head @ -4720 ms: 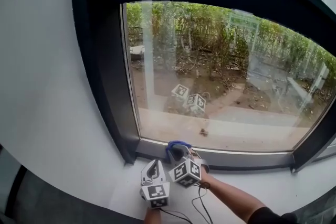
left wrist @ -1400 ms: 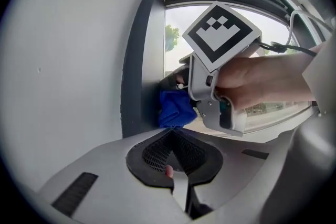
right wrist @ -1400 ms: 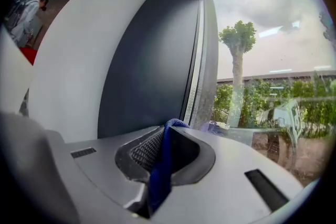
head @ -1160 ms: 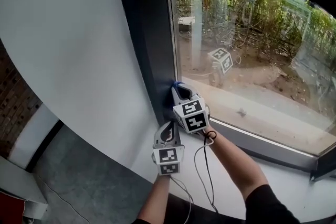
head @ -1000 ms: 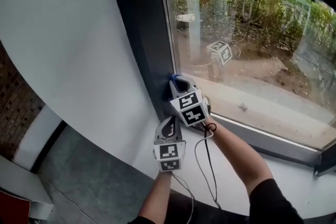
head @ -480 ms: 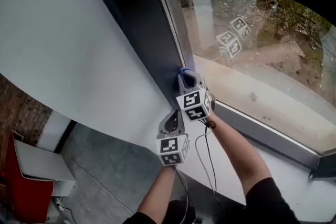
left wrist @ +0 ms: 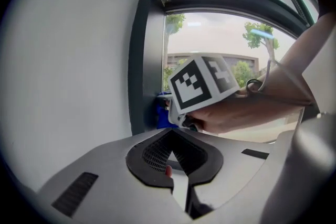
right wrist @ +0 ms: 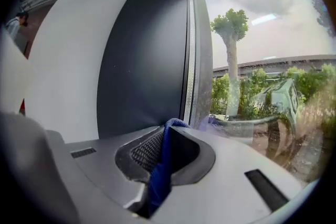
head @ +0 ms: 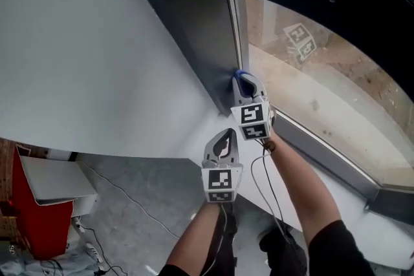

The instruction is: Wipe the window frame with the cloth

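1. The left tool (head: pixel 224 137) is held nearest, over the white sill (head: pixel 349 210). Its jaws are closed together on nothing, and it is kept just behind the right tool, as half a second before.
2. The right tool (head: pixel 246 84) is clenched on the blue cloth (head: pixel 240 74), a fold of which is squeezed between its jaws.
3. The cloth is found at the lower left corner of the window frame (head: pixel 213 42) and appears to be pressed against it. Some seconds earlier it was placed further right along the bottom rail (head: pixel 323 155).
4. Open room is left up the dark upright and rightwards along the bottom rail, while the left side is closed by the white wall (head: pixel 84 42).
5. Bare ground is seen beyond the glass (head: pixel 310 74).
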Demonstrator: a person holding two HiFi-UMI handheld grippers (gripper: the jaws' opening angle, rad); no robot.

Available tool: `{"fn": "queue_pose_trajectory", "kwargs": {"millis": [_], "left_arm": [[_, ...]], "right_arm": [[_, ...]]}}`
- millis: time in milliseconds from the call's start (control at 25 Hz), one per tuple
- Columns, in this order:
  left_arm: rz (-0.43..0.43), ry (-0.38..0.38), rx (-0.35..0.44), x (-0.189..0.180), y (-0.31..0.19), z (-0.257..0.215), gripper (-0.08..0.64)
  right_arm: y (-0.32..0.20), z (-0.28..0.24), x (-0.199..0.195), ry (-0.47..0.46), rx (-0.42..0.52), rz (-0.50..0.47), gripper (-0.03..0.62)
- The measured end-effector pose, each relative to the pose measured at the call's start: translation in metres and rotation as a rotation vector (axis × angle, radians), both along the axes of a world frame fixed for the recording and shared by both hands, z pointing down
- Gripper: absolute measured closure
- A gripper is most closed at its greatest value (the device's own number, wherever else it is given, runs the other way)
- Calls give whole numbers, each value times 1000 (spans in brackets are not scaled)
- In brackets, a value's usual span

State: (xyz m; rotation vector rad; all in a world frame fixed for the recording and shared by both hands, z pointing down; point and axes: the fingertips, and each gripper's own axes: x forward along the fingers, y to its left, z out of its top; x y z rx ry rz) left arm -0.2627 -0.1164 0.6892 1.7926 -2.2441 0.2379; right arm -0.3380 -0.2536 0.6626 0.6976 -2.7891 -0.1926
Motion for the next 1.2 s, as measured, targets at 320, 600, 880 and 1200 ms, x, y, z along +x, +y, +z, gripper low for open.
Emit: {"fn": "queue_pose_trajectory", "kwargs": {"millis": [320,600,880,1200], "left_arm": [[145,4,-6,-4,-3,-19,557],[134,46,31,-37,-2,-58,557],[139,70,70,-50,-2,-78,557],[146,28,50,-53,-1,-95,557]], "right_arm": [[-7,-9,4,-97,-84,144,571],[1,-43,-9,-79,-39,150,571],[-1,-49,-10,-207,-188,202,569],[1,-86,-3,-329,-213,175,569]]}}
